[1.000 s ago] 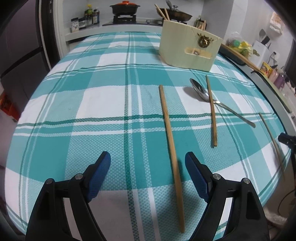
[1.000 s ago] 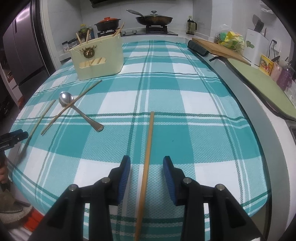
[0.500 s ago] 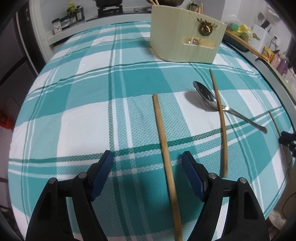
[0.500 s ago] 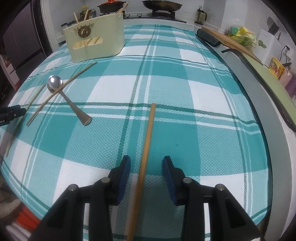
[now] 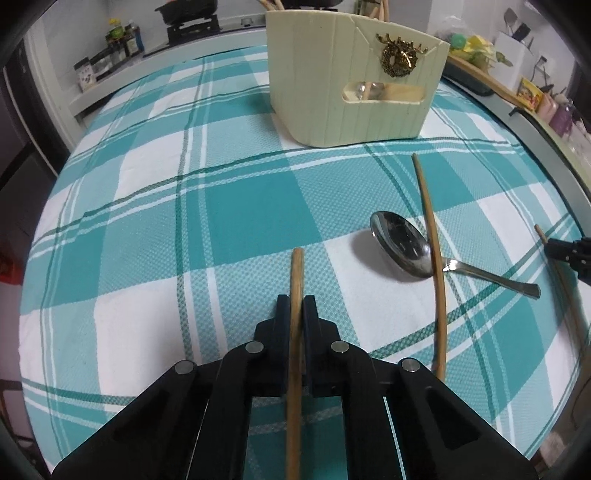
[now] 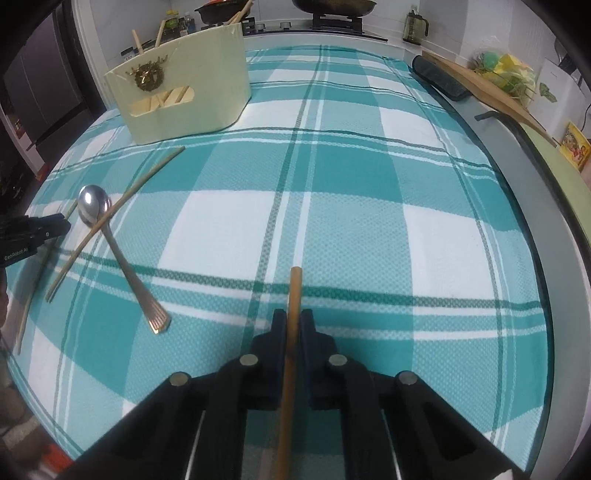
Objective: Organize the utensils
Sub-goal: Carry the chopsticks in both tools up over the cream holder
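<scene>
Both claws have just clamped shut: the left claw (image 5: 295, 301) and right claw (image 6: 292, 317) each pinch a chopstick (image 5: 296, 273), ready to carry to the cream holder (image 5: 347, 85).

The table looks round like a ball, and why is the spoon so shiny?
Both wrist views bend the flat tablecloth: a fisheye lens does that. In the left wrist view the spoon mirrors room light and casts a soft shadow on its left.

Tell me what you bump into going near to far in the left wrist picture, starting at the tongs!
Left tongs shut on a chopstick → spoon → cream utensil holder → stove with a pot at the back.
</scene>
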`<state>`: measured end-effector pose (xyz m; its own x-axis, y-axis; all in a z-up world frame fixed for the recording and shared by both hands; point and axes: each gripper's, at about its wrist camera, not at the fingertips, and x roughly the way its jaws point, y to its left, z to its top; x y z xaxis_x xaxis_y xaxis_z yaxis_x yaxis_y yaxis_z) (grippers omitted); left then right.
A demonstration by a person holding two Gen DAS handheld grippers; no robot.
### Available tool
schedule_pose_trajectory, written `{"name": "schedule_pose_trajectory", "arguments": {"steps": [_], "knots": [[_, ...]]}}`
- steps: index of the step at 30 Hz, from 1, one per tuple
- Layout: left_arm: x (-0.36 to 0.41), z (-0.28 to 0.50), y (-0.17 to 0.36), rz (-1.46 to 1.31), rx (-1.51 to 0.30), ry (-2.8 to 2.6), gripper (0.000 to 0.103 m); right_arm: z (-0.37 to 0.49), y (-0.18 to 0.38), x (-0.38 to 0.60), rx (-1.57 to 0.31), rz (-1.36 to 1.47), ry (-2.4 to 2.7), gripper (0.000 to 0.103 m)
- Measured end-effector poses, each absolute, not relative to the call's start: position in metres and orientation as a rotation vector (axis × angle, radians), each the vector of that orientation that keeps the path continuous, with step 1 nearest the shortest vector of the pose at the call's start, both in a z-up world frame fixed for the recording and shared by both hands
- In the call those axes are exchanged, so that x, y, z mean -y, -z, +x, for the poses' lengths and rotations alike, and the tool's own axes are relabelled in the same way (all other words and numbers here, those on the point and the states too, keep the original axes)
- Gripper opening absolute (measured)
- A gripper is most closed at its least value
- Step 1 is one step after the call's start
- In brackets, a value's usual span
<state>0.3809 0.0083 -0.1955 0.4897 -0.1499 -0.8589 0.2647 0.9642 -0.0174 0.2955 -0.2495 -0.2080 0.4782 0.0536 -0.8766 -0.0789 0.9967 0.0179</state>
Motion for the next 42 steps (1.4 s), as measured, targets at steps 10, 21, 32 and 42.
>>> {"name": "schedule_pose_trajectory", "arguments": {"steps": [10,21,32,42], "knots": [[-0.044,0.343,0.11,-0.021,-0.8,0.244,0.005,0.269,0.132,0.258,-0.858,0.114,-0.141,0.007],[-0.055,0.286,0.031,-0.081,-0.602,0.322,0.005,0.216,0.035,0.244,-0.619,0.059,-0.201,0.007],[-0.051,0.257,-0.001,-0.121,-0.501,0.365,0.005,0.185,0.004,0.219,-0.441,-0.018,-0.209,0.007],[-0.051,0.248,-0.013,-0.138,-0.468,0.377,0.004,0.177,-0.005,0.211,-0.416,-0.007,-0.24,0.007]]}}
